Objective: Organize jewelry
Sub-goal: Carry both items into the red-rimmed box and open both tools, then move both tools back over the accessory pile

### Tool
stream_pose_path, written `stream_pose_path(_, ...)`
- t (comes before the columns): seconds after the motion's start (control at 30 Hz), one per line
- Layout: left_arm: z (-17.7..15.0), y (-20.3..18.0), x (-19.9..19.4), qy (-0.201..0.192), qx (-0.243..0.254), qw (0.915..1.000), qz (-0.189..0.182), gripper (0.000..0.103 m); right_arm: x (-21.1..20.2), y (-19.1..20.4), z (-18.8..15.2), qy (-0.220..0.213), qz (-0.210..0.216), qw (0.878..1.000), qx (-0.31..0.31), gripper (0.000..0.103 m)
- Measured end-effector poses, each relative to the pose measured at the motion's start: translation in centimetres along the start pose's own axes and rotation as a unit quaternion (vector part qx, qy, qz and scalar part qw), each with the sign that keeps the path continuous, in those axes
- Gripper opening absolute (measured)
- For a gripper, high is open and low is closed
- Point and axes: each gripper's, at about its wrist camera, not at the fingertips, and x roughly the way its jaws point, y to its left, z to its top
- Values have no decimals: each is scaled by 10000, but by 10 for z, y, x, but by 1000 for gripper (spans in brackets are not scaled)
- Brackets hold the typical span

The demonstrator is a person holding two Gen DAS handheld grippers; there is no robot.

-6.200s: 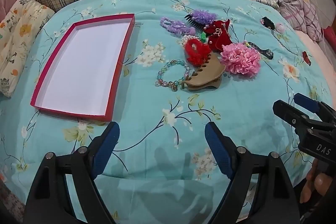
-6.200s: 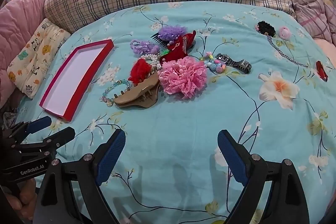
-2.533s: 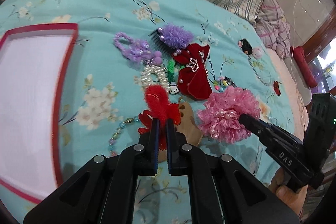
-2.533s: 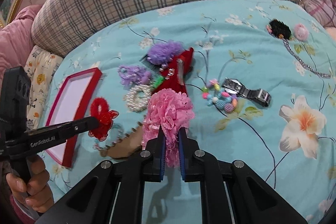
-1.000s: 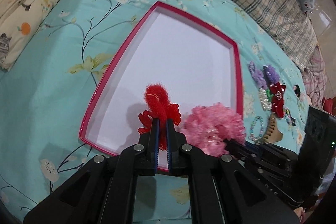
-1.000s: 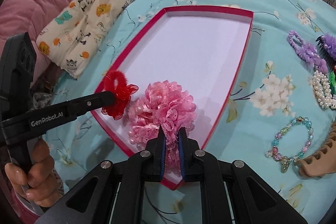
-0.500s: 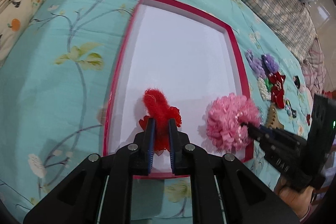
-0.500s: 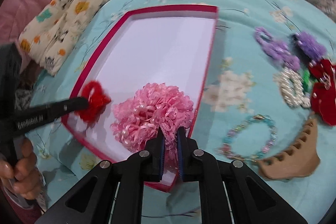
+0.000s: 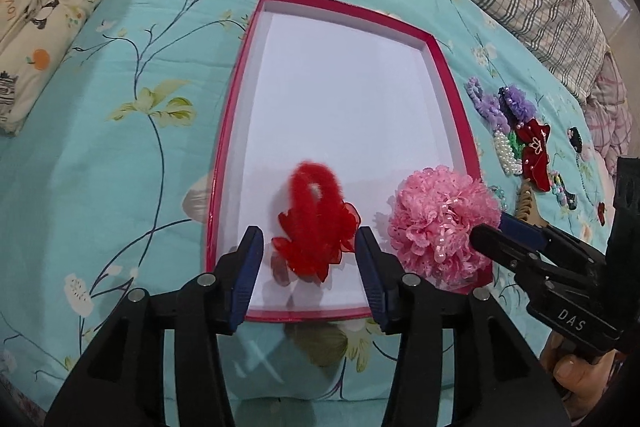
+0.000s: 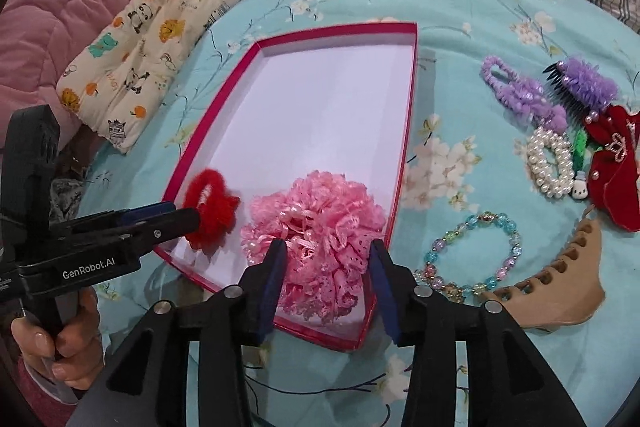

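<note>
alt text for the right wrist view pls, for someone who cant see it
The right gripper, its jaws opening, releases a pink lace scrunchie into a red-rimmed tray on a floral bedspread, beside a red scrunchie at the left gripper. A bead bracelet, tan claw clip and pearl bracelet lie outside the tray.

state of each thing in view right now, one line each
red scrunchie: lying in the box, between the opening left jaws, not pressed
pink scrunchie: in the box by its near right corner, between the opening right jaws
box: lidless, holds only those two
bead bracelet: on the bedspread, outside the box
claw clip: outside the box
</note>
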Motion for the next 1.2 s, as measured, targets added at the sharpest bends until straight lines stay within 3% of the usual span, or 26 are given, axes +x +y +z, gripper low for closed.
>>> stream_pose_path(0.4,10,-37,-17,-191,208,9995,-101,49,-39,-26,1,-427,7,9987,296,45)
stream_pose_path(0.97,20,-130,-1,-94,810,9954,-498,49,-97,-148,-26,-912,-638,9838,1409,46)
stream_pose_path(1.2,30,-160,13,-36,961,9936,-592,49,-102,-177,-27,-1005,-728,9785,1648,46)
